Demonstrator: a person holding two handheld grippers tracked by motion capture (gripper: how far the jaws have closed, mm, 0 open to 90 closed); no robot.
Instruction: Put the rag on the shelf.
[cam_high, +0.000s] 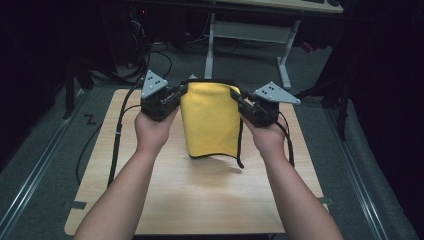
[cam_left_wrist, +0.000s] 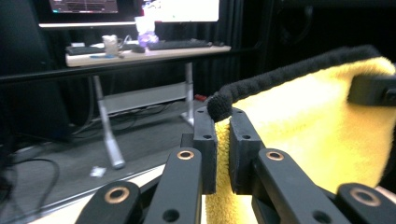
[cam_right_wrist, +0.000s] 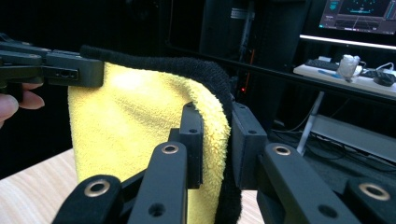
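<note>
1. Two bare forearms come in from the bottom of the high view, and each hand holds a black tool.
2. The left tool (cam_high: 179, 96) grips the top left corner of a soft yellow cloth with a black fuzzy edge (cam_high: 210, 120).
3. In the left gripper view, the left tool (cam_left_wrist: 223, 144) has its two black jaws almost shut, and the yellow cloth (cam_left_wrist: 317, 126) is pinched tight between them.
4. The right tool (cam_high: 243, 104) grips the top right corner of the same cloth.
5. In the right gripper view, the right tool (cam_right_wrist: 217, 147) has its jaws close together, and the folded cloth (cam_right_wrist: 135, 126) and its black edge are squeezed between them.
6. The cloth hangs down between the two tools like a little curtain, stretched across the top.
7. It is up in the air over the far half of the light wooden tabletop (cam_high: 200, 200).
8. Its bottom edge hangs near the wood, and I cannot tell if it touches.
9. A dark shadow lies on the tabletop under the cloth.
10. Each tool has a grey three-cornered plate on top and a black cable trailing away.
11. Behind the tabletop stands a white-legged desk (cam_high: 250, 35) on a grey floor.
</note>
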